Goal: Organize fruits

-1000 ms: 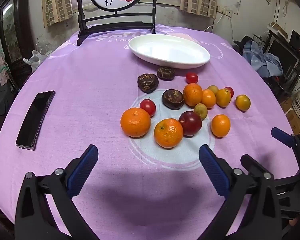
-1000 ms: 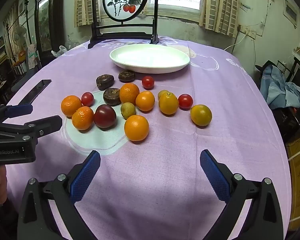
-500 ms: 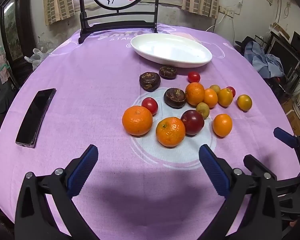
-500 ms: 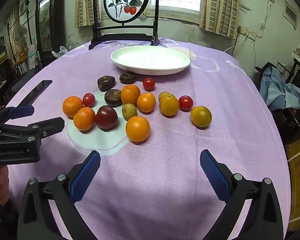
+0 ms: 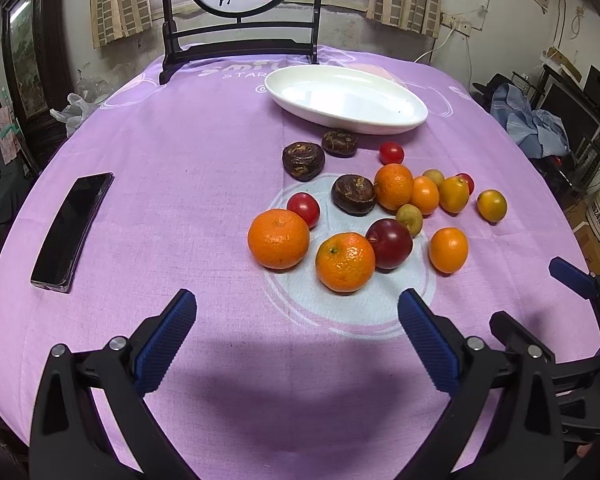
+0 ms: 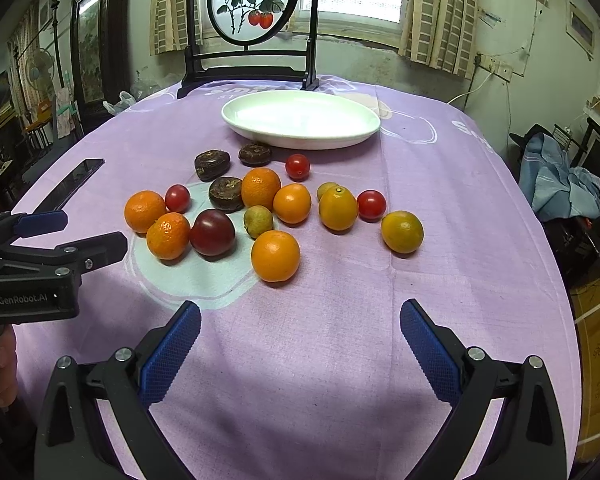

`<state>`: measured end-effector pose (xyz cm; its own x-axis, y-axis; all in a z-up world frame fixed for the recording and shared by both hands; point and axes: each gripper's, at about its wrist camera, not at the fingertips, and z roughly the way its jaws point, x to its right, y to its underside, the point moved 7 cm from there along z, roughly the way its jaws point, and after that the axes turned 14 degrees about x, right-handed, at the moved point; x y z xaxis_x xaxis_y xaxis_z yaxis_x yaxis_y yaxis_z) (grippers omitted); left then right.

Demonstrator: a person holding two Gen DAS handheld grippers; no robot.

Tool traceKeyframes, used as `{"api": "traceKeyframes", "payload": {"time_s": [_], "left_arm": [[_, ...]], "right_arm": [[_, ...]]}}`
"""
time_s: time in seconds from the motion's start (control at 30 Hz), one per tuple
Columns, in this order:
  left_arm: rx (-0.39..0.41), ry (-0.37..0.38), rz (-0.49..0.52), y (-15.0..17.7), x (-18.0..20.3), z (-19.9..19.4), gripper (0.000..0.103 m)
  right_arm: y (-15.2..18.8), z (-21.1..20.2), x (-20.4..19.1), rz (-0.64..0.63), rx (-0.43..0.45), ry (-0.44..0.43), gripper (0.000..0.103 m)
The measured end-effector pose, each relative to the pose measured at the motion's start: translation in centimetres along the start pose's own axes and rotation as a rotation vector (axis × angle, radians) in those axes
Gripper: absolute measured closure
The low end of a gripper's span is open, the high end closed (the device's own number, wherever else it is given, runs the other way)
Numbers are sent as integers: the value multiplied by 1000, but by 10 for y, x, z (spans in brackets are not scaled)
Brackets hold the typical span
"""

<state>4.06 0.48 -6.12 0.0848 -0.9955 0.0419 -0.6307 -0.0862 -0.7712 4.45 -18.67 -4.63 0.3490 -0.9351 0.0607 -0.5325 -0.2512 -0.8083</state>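
Note:
Several fruits lie loose on the purple tablecloth: mandarins [image 5: 278, 239] [image 6: 168, 235], a dark red plum [image 5: 389, 243] [image 6: 212, 232], cherry tomatoes [image 5: 303, 209] [image 6: 297, 166], small oranges [image 6: 275, 255], and wrinkled dark brown fruits [image 5: 303, 161] [image 6: 212, 165]. Behind them sits an empty white oval plate [image 5: 300, 108] [image 6: 236, 120]. My left gripper [image 5: 296, 312] stands open short of the two nearest mandarins, holding nothing. My right gripper [image 6: 300, 320] is open too, just short of the nearest small orange.
A black phone [image 5: 73, 230] [image 6: 70, 184] lies at the table's left. A dark wooden screen stand [image 5: 240, 44] [image 6: 252, 68] with a round painted panel stands behind the plate. A hand [image 6: 2, 364] holds the left gripper. Clothes and boxes crowd the floor on the right.
Both grippers have risen and tilted slightly, so the fruits and plate sit a little lower in each view. Both remain open; no fruit has moved.

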Motion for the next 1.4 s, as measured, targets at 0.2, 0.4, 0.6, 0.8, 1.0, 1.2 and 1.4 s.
{"api": "traceKeyframes", "payload": {"time_s": [0.2,0.4,0.6,0.8,1.0,1.2,1.4], "left_arm": [[1,1,0,0,0,0,4],[-2,0,0,0,0,0,4],[0,0,0,1,0,0,4],[-1,0,-1,2,0,0,4],[-3,0,-3,3,0,0,4],[-3,1,-1,4,0,0,4],[-3,0,0,5,0,1,4]], "right_arm": [[0,0,-1,-2,-1,1,3],[1,0,-1,-1,-2,1,3],[1,-1,1,13,3,-1,3],[2,-1,3,20,3,1,3],[2,-1,4,30,3,2,3],[3,-1,5,30,2,1,3],[3,-2,6,32,2,2,3]]}}
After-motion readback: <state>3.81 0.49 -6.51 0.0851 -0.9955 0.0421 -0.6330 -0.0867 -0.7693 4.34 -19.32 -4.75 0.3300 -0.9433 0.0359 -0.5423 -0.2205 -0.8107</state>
